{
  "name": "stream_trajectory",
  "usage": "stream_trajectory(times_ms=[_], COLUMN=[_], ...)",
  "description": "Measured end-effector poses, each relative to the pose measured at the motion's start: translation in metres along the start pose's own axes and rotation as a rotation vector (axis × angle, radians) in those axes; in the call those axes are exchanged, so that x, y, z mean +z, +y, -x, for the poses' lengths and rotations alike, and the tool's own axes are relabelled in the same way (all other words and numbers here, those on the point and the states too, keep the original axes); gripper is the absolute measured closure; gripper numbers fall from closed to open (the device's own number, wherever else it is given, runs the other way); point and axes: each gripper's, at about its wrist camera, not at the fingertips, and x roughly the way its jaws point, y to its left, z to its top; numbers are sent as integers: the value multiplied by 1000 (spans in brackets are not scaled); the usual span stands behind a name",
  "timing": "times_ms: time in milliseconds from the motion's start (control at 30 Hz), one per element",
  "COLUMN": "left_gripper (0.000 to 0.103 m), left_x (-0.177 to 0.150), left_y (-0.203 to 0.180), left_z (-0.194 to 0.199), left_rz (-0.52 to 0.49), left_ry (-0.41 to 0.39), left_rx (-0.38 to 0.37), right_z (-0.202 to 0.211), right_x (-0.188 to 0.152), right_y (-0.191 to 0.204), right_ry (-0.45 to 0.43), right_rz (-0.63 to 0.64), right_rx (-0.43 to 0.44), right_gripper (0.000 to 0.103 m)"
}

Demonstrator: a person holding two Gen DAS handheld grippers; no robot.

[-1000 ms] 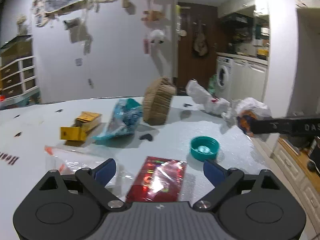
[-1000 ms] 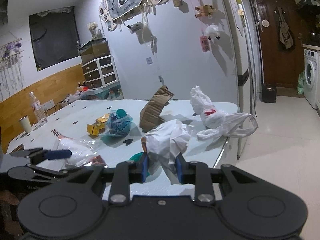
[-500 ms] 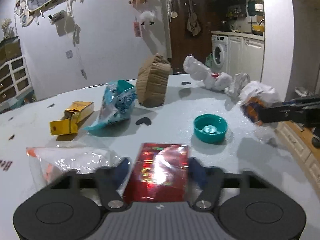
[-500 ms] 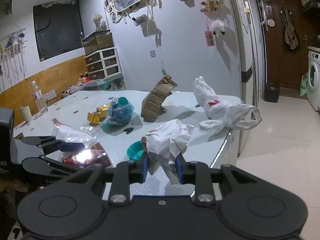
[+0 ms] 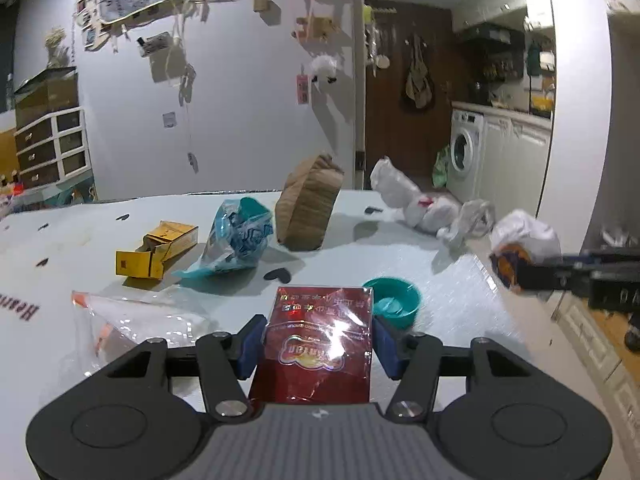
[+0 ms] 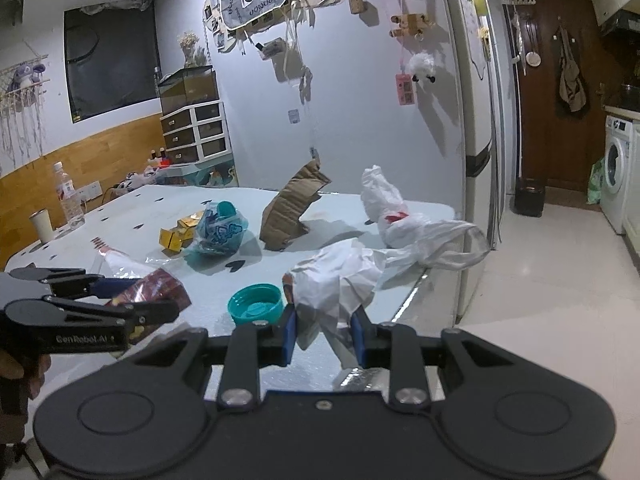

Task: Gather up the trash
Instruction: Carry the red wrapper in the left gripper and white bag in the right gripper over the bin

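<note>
My left gripper [image 5: 318, 340] is shut on a shiny red snack packet [image 5: 318, 334] and holds it just above the white table [image 5: 72, 240]; it shows from the side in the right wrist view [image 6: 152, 300]. My right gripper [image 6: 324, 330] is shut on a crumpled white plastic bag [image 6: 338, 280] at the table's right edge, also seen in the left wrist view [image 5: 524, 236]. On the table lie a teal lid [image 5: 394, 306], a clear plastic bag [image 5: 128, 320], a yellow carton [image 5: 158, 248], a blue wrapper [image 5: 236, 238], a brown cardboard piece [image 5: 310, 206] and a white bag [image 5: 420, 204].
A water bottle [image 6: 68, 200] and a cup [image 6: 42, 224] stand at the table's far left. The table's right edge [image 6: 424, 276] drops to a tiled floor. A fridge [image 6: 476, 120] stands behind the table, a washing machine [image 6: 616, 176] further right.
My left gripper has closed on the red packet and lifted it off the table. The right gripper still holds the white bag and has drawn back a little.
</note>
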Motion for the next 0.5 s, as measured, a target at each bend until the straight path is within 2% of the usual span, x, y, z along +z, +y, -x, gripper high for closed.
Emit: stream_trajectory(times_ms=[133,500], left_gripper=[46,46], left_x=[2,2], left_y=[-18,-78], left_z=[7,14], left_rz=[33,42], left_ry=[-23,-39], left_rx=[-7,-62], right_z=[14,63], right_x=[-2,-7], right_y=[-6,-33], right_ry=[-10,-51], right_rz=[21,29], right_rx=[-18,-76], right_gripper=[74,74])
